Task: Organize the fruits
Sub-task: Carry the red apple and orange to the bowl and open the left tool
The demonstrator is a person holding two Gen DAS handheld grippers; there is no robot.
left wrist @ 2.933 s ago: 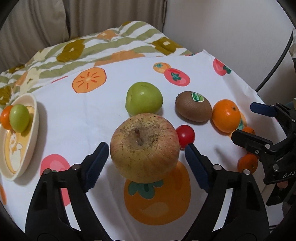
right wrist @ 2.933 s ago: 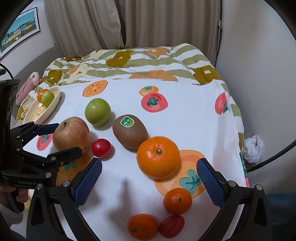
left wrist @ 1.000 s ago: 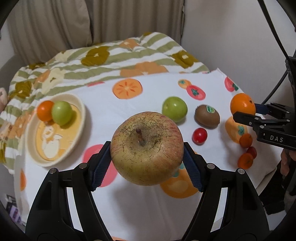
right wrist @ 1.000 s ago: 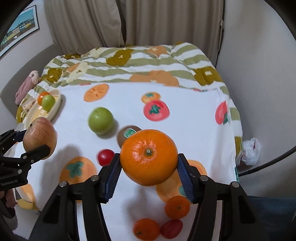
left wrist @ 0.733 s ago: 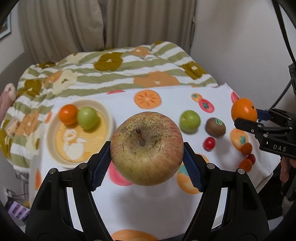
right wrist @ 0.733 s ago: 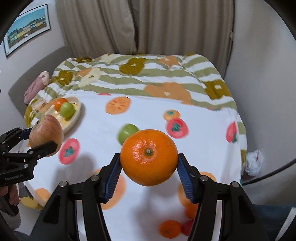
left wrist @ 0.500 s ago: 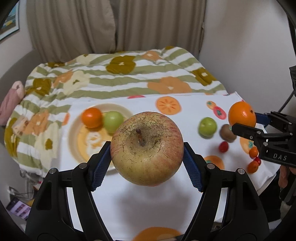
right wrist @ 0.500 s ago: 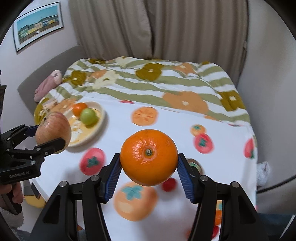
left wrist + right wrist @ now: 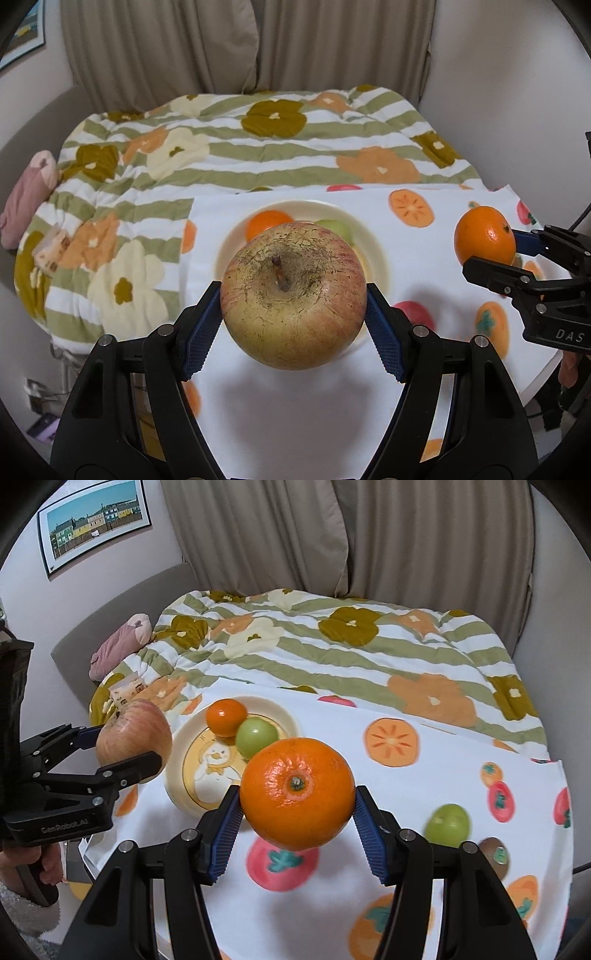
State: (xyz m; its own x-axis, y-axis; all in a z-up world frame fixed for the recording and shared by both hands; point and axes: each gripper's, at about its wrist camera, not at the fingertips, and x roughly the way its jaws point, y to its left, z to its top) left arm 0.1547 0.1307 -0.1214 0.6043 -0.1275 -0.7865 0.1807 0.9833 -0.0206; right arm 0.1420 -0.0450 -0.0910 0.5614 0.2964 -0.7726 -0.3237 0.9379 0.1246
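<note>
My left gripper (image 9: 293, 314) is shut on a big russet-red apple (image 9: 293, 295), held in the air in front of the cream plate (image 9: 373, 236). That plate (image 9: 177, 775) carries a small orange (image 9: 226, 717) and a small green fruit (image 9: 256, 735). My right gripper (image 9: 297, 812) is shut on a large orange (image 9: 297, 794), lifted above the fruit-print cloth (image 9: 424, 786) to the right of the plate. In the left wrist view the right gripper (image 9: 491, 251) with its orange (image 9: 484, 240) shows at the right edge. In the right wrist view the left gripper (image 9: 125, 746) with the apple (image 9: 135, 731) hangs left of the plate.
A green apple (image 9: 447, 824) and a kiwi (image 9: 495, 854) lie on the cloth at the right. A striped flower quilt (image 9: 229, 147) covers the bed behind the table. A pink plush (image 9: 122, 644) lies at its left, with curtains behind. A hand (image 9: 40, 867) holds the left gripper's handle.
Both grippers have carried their fruit leftward across the table. The plate has come from the far left to the centre of both views, and the loose fruits have slid off to the right.
</note>
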